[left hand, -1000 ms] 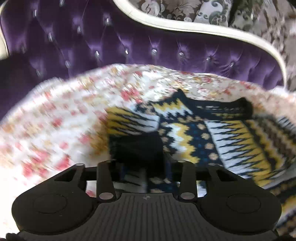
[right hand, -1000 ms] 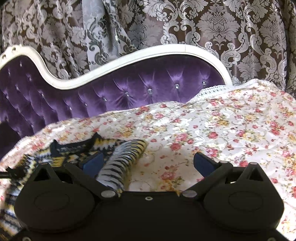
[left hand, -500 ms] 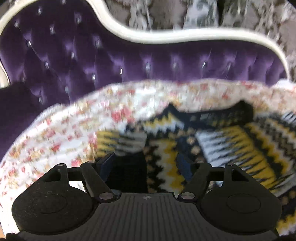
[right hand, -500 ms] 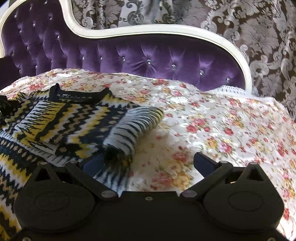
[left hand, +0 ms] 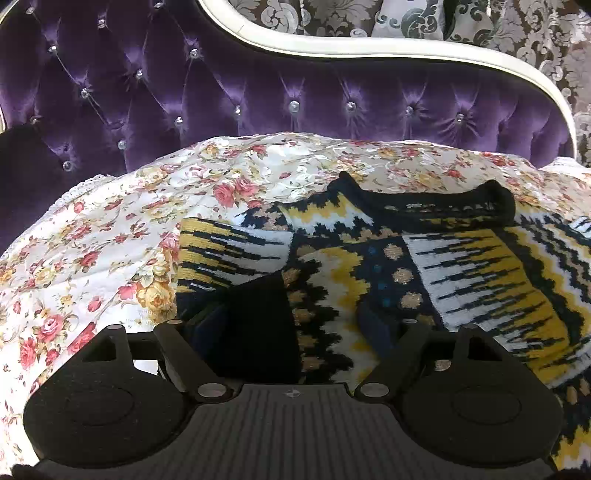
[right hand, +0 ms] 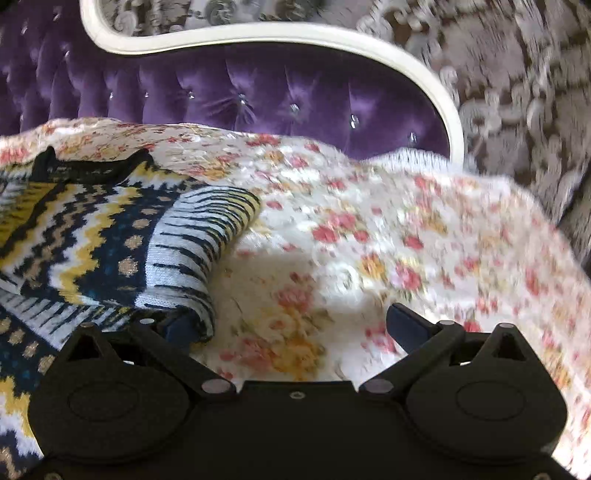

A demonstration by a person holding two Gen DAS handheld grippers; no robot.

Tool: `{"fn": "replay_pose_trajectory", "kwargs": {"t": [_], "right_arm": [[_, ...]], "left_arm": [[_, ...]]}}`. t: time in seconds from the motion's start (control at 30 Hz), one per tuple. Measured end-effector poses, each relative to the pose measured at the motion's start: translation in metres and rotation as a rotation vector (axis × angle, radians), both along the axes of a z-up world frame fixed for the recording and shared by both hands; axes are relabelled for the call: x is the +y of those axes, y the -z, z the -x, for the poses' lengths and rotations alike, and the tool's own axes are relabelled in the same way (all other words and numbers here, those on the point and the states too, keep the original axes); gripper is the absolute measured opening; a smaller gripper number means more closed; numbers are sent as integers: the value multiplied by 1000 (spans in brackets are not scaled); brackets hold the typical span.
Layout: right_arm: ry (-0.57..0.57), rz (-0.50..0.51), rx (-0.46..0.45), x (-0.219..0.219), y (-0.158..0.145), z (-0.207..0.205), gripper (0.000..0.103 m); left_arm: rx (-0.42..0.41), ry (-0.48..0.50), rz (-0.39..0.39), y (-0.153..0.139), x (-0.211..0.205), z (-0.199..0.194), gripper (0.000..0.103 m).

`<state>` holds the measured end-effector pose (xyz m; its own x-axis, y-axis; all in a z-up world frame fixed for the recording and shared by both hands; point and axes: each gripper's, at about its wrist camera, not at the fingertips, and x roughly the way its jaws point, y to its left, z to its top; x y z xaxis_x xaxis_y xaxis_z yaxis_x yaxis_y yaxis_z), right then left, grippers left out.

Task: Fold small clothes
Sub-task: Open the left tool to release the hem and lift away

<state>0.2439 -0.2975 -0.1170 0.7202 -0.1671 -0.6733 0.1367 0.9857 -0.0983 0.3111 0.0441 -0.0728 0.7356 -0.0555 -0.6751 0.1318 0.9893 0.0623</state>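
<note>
A small knitted sweater [left hand: 406,266] in navy, yellow and white zigzags lies on the floral bedspread [left hand: 110,240], collar toward the headboard. Its left sleeve [left hand: 229,254] is folded inward over the body, black cuff [left hand: 258,325] nearest me. My left gripper [left hand: 291,325] is open, its fingers low on either side of that cuff and the sweater front. In the right wrist view the sweater [right hand: 92,240] lies at the left with its right sleeve [right hand: 199,236] folded over. My right gripper [right hand: 291,325] is open; its left finger [right hand: 177,328] sits beside the sleeve's end, the right finger over bare bedspread.
A purple tufted headboard [left hand: 258,85] with a cream frame [right hand: 295,35] rises behind the bed. Patterned grey damask curtains [right hand: 517,92] hang behind it. The floral bedspread [right hand: 406,240] stretches to the right of the sweater.
My left gripper has opened and let go of the left sleeve, which now lies folded on the sweater. My right gripper, open throughout, has drifted rightward and lower beside the folded right sleeve.
</note>
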Motion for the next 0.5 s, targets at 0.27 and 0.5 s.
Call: {"fn": "replay_pose_trajectory", "kwargs": {"t": [0.27, 0.5], "right_arm": [[55, -207, -43, -34, -25, 28, 103], [59, -346, -218, -18, -24, 7, 103]], "left_arm": [[-35, 1, 0, 4, -1, 5, 78], [-45, 3, 1, 2, -2, 5, 79]]}}
